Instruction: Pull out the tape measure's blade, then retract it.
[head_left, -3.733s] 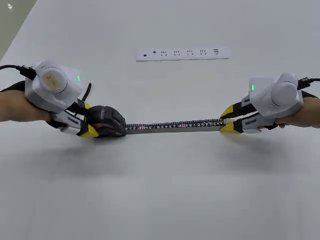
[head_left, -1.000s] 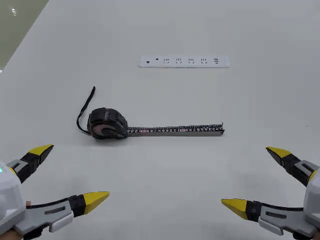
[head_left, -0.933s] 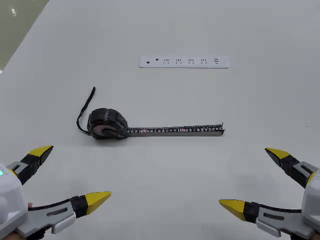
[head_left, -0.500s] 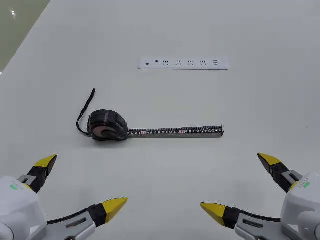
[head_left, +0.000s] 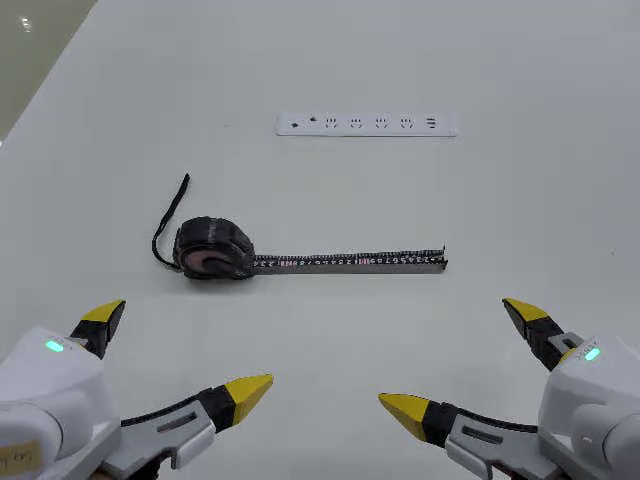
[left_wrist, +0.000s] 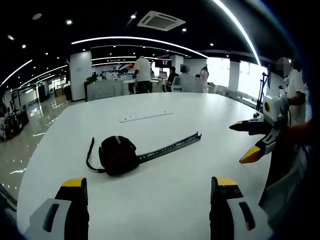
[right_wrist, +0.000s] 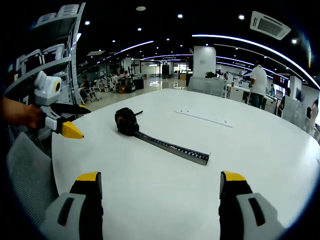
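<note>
I see the rounded black tape measure case (head_left: 212, 248) lying on its side on the smooth matte white surface (head_left: 320, 340), left of centre, its ribbed rubbery shell wrapped round a dull reddish face. Its narrow dark blade (head_left: 350, 261), printed with pale numerals and a few red marks, lies flat and straight out to the right, ending in a small upturned hook (head_left: 443, 257). A thin black wrist strap (head_left: 165, 215) curls off the case toward the far left. Farther off, a long flat white power strip (head_left: 368, 124) lies parallel to the blade and well apart from it. My left tongs (head_left: 180, 348) and right tongs (head_left: 452, 353) hover low over the near part of the surface, well short of the tape. Each has black jaws with pointed yellow tips, spread wide and released, grasping nothing, the inner tips angled toward each other below white moulded housings lit by a small green lamp. The gripper views add the room: a broad rounded top in an open office, curved ceiling light strips (left_wrist: 135, 39) and standing people (left_wrist: 142, 75) far off. The left gripper view catches the right tongs coming in from the right. The right gripper view catches the left tongs at the left, gripped by a hand (right_wrist: 22, 115) before a metal shelving rack (right_wrist: 50, 55).
</note>
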